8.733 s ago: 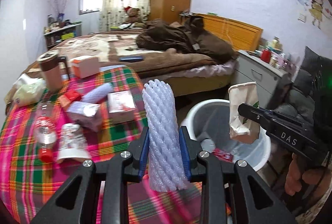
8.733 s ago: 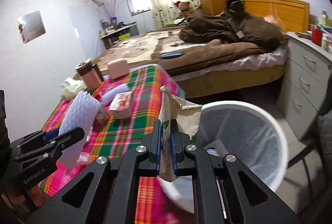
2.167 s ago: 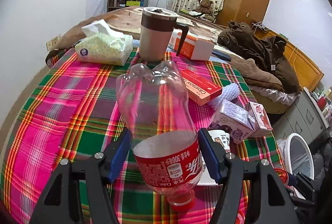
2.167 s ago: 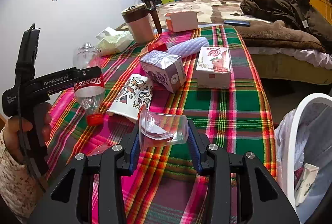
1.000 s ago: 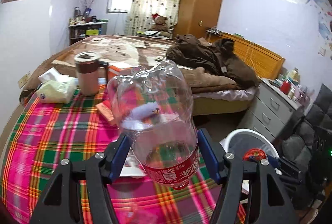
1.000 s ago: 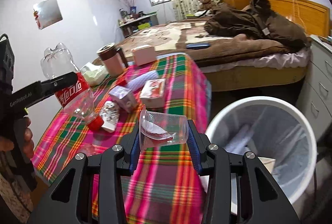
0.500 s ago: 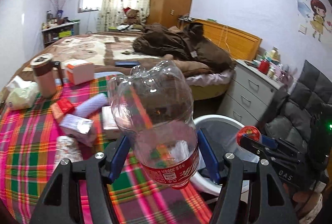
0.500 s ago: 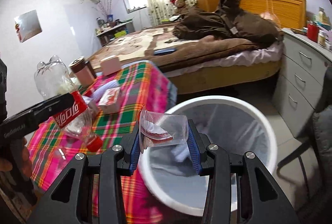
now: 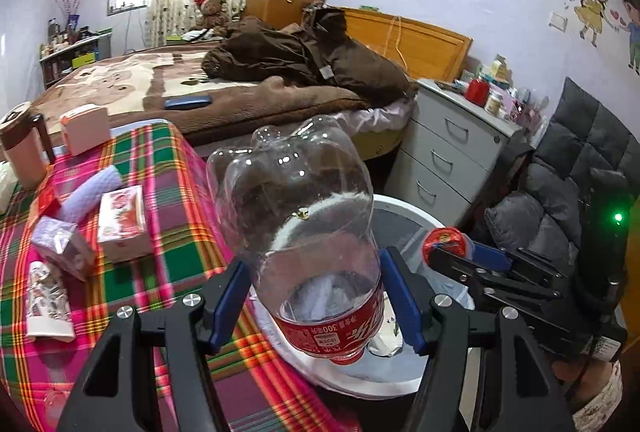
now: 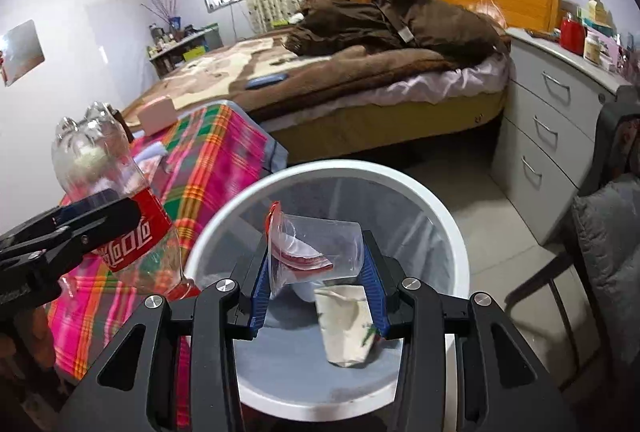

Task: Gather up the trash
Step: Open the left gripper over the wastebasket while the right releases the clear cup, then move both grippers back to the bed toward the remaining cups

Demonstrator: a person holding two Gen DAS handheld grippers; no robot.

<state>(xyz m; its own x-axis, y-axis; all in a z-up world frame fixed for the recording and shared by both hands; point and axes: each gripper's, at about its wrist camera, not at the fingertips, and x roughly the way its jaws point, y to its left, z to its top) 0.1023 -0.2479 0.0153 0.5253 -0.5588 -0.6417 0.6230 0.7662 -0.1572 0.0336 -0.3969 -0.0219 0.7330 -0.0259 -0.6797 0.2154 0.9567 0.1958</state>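
Two grips are full: my left claw (image 9: pixel 316 306) is clamped on a clear bottle (image 9: pixel 298 224) with a red label, held cap down, and my right claw (image 10: pixel 316 286) is clamped on a clear cup (image 10: pixel 320 246) with a red rim, lying sideways between the blue pads (image 10: pixel 259 282). In the right view the cup sits above the open mouth of the white bin (image 10: pixel 420 192), and down inside the bin I see a crumpled paper bag (image 10: pixel 346 328) on the grey liner. In the same view the bottle (image 10: pixel 108 200) hangs at the left, beside the bin's rim and over the edge of the plaid table (image 10: pixel 216 168). From the left view the bottle's lower end is over the near rim of the bin (image 9: pixel 404 206), and my right claw (image 9: pixel 448 246) shows across the bin with the cup's red rim facing me. On the table (image 9: pixel 168 192) to the left lie a pink-and-white carton (image 9: pixel 122 218), a purple carton (image 9: pixel 60 244) just beside it, a printed paper cup (image 9: pixel 48 302) on its side nearer me, a white foam sleeve (image 9: pixel 94 192), a pink box (image 9: pixel 84 128) and a brown mug (image 9: pixel 22 148) further back. Beyond the table stands a bed (image 9: pixel 192 88) with a brown coat (image 9: pixel 304 56) heaped on it, and a grey drawer unit (image 9: pixel 452 160) stands to the right of the bin.
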